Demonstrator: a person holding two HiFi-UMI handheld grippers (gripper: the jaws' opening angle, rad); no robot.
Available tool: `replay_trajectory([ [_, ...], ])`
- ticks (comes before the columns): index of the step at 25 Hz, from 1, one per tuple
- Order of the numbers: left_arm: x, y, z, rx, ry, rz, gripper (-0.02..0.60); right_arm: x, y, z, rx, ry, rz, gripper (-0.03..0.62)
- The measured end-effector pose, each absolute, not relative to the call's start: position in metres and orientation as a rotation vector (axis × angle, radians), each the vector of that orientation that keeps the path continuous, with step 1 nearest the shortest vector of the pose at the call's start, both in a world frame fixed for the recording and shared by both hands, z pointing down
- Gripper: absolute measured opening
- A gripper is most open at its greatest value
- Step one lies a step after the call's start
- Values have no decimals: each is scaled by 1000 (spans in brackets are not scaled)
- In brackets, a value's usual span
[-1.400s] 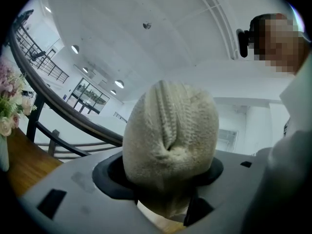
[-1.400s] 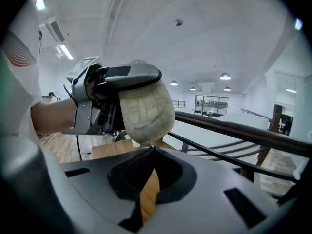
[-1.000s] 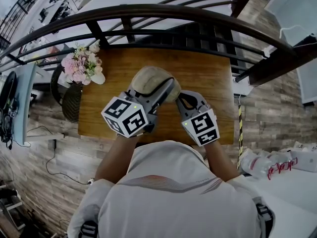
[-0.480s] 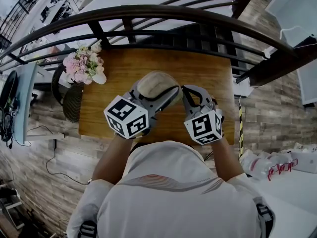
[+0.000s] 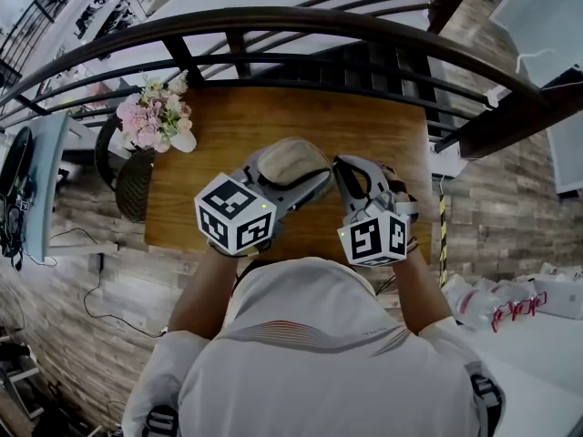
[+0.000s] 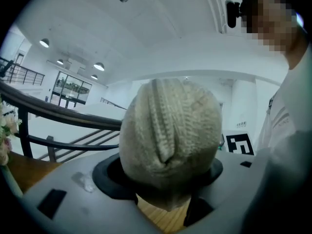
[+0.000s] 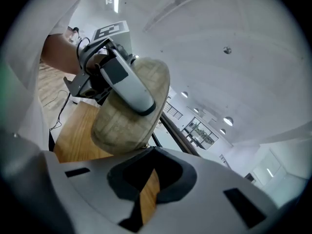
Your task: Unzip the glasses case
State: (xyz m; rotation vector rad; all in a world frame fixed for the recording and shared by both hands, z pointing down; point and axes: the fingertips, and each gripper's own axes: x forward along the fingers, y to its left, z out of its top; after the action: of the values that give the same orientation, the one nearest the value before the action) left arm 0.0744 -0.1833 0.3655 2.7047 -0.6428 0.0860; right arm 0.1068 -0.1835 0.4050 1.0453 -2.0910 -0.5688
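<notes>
The glasses case (image 5: 290,157), a beige woven oval pouch, is held up over the wooden table (image 5: 383,126). My left gripper (image 5: 293,178) is shut on it, one finger (image 7: 129,84) lying across its broad side. The left gripper view shows the case (image 6: 170,130) end-on, filling the jaws of the left gripper (image 6: 165,182), with the zipper seam running up its middle. My right gripper (image 5: 342,173) is shut right at the case's right end. In the right gripper view its tips (image 7: 146,150) meet at the case's (image 7: 119,126) lower edge on a small zipper pull (image 7: 148,146).
A dark vase of pink flowers (image 5: 150,121) stands off the table's left edge. A curved dark railing (image 5: 273,21) runs just beyond the table's far side. A white surface with plastic-wrapped items (image 5: 510,303) lies at the lower right.
The left gripper has carried the case a little to the right and tilted it. The right gripper has rolled, its marker cube now facing up, tips staying at the case's end.
</notes>
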Motion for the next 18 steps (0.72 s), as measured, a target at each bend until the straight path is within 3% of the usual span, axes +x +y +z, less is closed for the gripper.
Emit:
replay_trajectory([
  [18, 97, -162, 440, 2859, -581, 696, 288, 85, -177, 368, 904, -2007, -924, 51],
])
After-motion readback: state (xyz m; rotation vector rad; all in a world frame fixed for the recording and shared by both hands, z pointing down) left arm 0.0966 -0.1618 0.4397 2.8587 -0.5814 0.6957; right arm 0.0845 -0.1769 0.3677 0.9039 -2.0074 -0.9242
